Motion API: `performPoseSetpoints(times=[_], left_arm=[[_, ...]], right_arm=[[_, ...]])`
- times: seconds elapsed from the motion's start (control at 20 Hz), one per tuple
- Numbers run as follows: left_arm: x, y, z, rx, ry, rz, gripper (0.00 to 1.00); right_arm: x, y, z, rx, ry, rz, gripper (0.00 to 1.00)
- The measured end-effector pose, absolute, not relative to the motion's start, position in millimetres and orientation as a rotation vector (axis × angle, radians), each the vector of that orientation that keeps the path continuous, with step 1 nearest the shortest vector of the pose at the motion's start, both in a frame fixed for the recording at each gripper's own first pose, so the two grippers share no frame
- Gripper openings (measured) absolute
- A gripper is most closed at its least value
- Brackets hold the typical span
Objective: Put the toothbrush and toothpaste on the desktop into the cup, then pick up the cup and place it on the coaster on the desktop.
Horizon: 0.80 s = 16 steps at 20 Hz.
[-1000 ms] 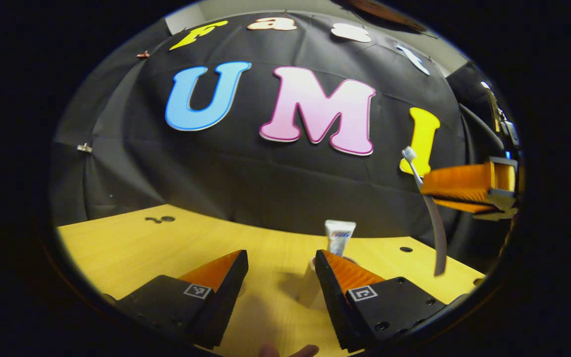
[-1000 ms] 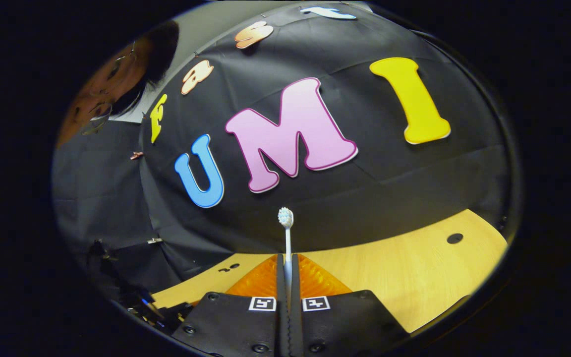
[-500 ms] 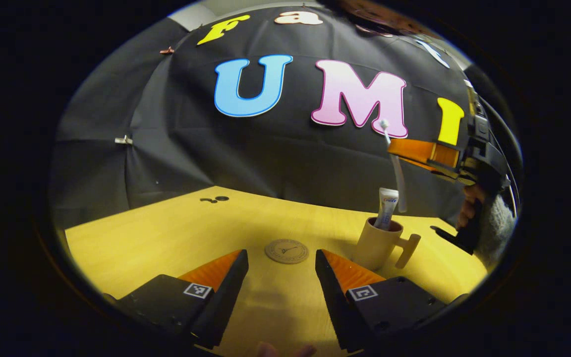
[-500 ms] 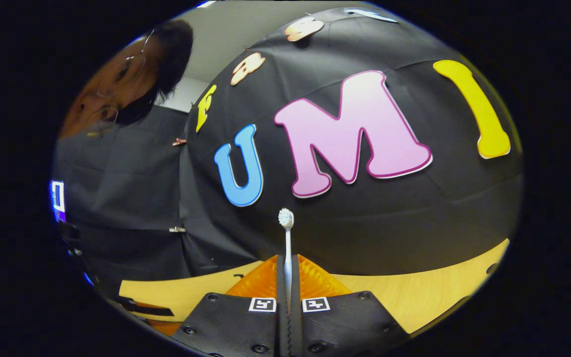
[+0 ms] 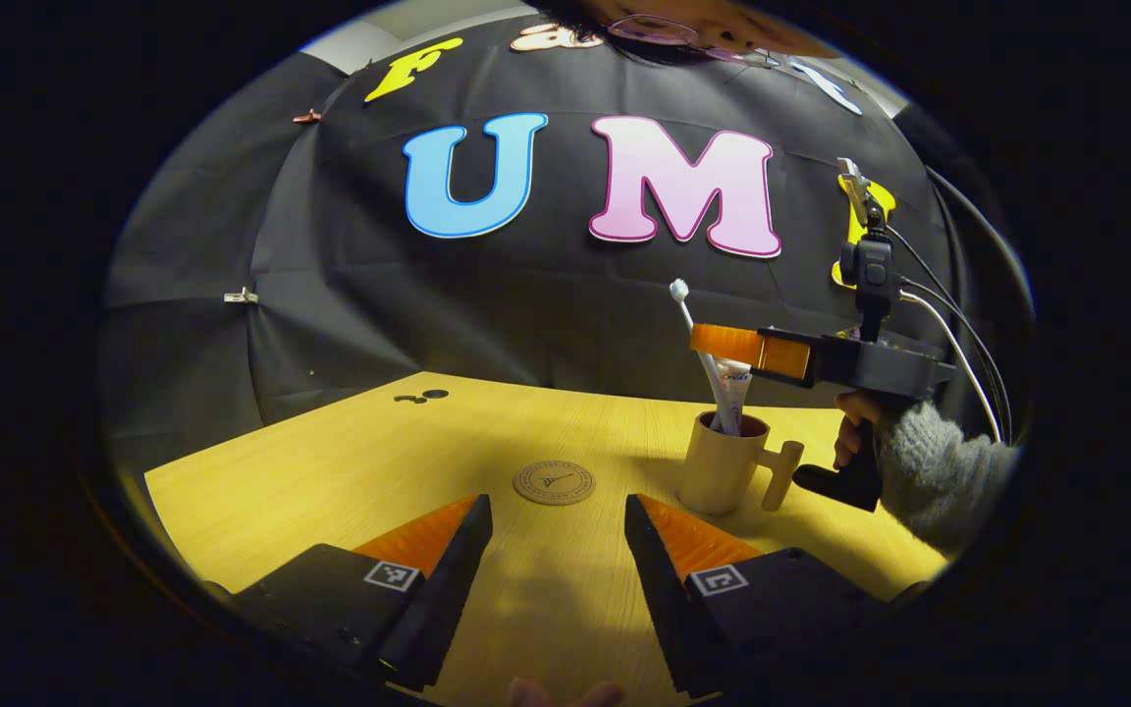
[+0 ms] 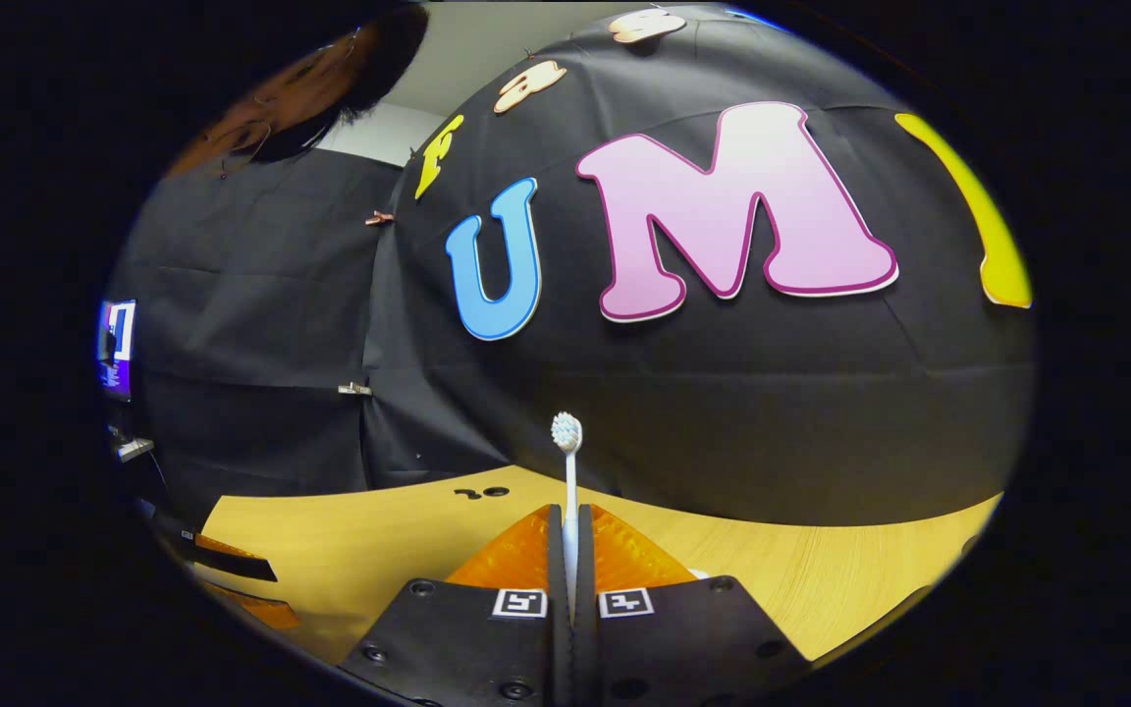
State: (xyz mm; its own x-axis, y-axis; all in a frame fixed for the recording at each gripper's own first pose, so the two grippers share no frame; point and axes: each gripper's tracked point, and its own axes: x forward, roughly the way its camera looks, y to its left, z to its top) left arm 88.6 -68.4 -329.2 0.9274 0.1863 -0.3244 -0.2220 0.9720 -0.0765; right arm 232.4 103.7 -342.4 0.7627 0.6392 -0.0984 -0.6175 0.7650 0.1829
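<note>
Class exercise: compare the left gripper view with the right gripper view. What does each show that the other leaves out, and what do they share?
Left gripper view alone: the tan mug-shaped cup holding the white toothpaste tube, the round brown coaster, the open left gripper.

Right gripper view alone: the right gripper's fingers seen from behind.

Shared: the white toothbrush clamped in the right gripper, its lower end inside the cup, and the yellow wooden desktop.

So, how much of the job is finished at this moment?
Done: the toothpaste stands in the cup. In hand: the right tool is shut on the toothbrush, whose lower end is in the cup. Left: release it, then move the cup onto the coaster.
</note>
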Motion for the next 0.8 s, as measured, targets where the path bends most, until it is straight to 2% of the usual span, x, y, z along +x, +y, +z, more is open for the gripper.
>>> performPoseSetpoints(times=[0.35,0.55,0.8], left_arm=[[82.5,-60.2,-333.3,-0.121,0.339,0.242,0.85],[80.9,-56.6,-333.4,-0.137,0.346,0.246,0.85],[80.2,-55.1,-331.1,-0.135,0.345,0.224,0.85]], right_arm=[[226.4,97.9,-363.4,0.088,0.206,0.657,0.05],[219.2,99.0,-373.7,0.077,0.241,0.652,0.1],[205.6,83.5,-368.0,0.066,0.264,0.628,0.11]])
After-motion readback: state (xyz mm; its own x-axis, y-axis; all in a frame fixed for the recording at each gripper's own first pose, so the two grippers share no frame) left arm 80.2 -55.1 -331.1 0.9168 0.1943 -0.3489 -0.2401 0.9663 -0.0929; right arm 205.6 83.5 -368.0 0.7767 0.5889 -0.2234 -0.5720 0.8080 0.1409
